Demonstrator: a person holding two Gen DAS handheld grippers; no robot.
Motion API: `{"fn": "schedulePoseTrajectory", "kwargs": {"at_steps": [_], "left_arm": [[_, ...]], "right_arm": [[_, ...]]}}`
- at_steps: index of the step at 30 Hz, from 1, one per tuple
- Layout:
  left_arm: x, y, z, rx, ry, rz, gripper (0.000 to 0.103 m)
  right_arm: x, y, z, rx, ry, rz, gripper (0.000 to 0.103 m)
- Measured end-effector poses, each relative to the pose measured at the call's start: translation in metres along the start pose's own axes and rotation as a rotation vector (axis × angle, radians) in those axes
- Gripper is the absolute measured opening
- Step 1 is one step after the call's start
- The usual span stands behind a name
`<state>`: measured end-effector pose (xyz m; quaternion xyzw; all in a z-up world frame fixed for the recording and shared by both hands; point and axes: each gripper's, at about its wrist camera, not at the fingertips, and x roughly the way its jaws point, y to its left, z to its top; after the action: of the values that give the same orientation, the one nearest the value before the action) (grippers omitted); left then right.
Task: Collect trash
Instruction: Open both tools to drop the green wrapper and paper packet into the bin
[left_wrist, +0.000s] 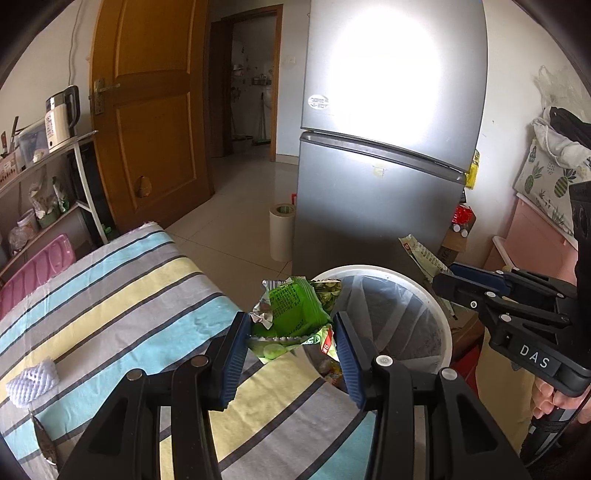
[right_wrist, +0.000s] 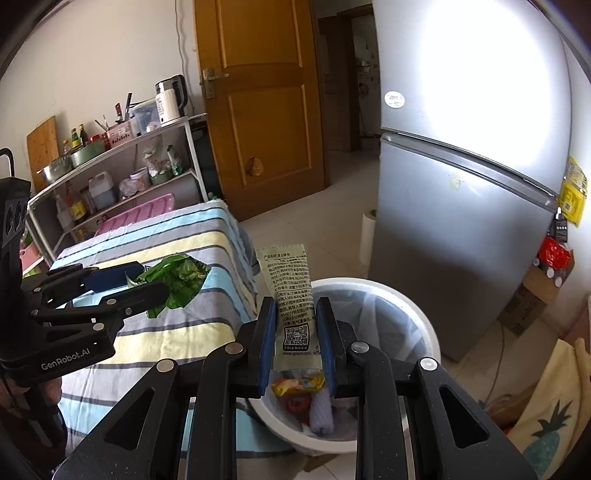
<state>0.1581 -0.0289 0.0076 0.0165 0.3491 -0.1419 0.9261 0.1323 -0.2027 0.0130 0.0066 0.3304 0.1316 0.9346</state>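
Observation:
My left gripper (left_wrist: 291, 328) is shut on a crumpled green snack wrapper (left_wrist: 295, 310), held over the near rim of the white trash bin (left_wrist: 441, 317); this gripper also shows in the right wrist view (right_wrist: 147, 280) with the green wrapper (right_wrist: 173, 280) over the striped bed. My right gripper (right_wrist: 295, 321) is shut on a pale green sachet wrapper (right_wrist: 291, 295), held upright above the white trash bin (right_wrist: 424, 317), which holds several wrappers. It also shows in the left wrist view (left_wrist: 443, 277) with the sachet (left_wrist: 424, 254).
A striped bed sheet (left_wrist: 122, 295) lies left of the bin, with a white foam net (left_wrist: 31, 380) on it. A grey fridge (left_wrist: 380, 184) stands behind the bin, a paper roll (left_wrist: 281, 232) beside it. A shelf rack (right_wrist: 122, 177) and wooden door (right_wrist: 266, 103) are at left.

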Motion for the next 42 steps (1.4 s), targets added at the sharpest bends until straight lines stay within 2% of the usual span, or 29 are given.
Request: {"fn": "schedulePoseTrajectory", "kwargs": {"at_steps": [5,11,21,29,31,32,42], "left_arm": [[0.028,-0.021,0.003,0.013,0.05,-0.059,0.046],[0.058,-0.041,0.0,0.033,0.096,-0.092,0.046],[0.093,-0.052,-0.01,0.035,0.17,-0.089,0.048],[0.095,-0.05,-0.01,0.033,0.17,-0.064,0.056],[0.093,-0.049,-0.01,0.029,0.165,-0.071,0.056],[0.092,-0.048,-0.01,0.025,0.163,-0.074,0.056],[0.063,-0.032,-0.009,0.001,0.116,-0.04,0.057]], "right_arm": [[0.005,-0.023,-0.005,0.027,0.025,-0.051,0.023],[0.018,-0.05,-0.02,0.064,0.089,-0.084,0.023],[0.044,-0.071,-0.034,0.082,0.174,-0.139,0.025],[0.049,-0.08,-0.038,0.099,0.185,-0.171,0.032],[0.049,-0.079,-0.038,0.101,0.186,-0.175,0.044],[0.048,-0.079,-0.039,0.1,0.185,-0.175,0.047],[0.036,-0.068,-0.035,0.098,0.154,-0.168,0.047]]}}
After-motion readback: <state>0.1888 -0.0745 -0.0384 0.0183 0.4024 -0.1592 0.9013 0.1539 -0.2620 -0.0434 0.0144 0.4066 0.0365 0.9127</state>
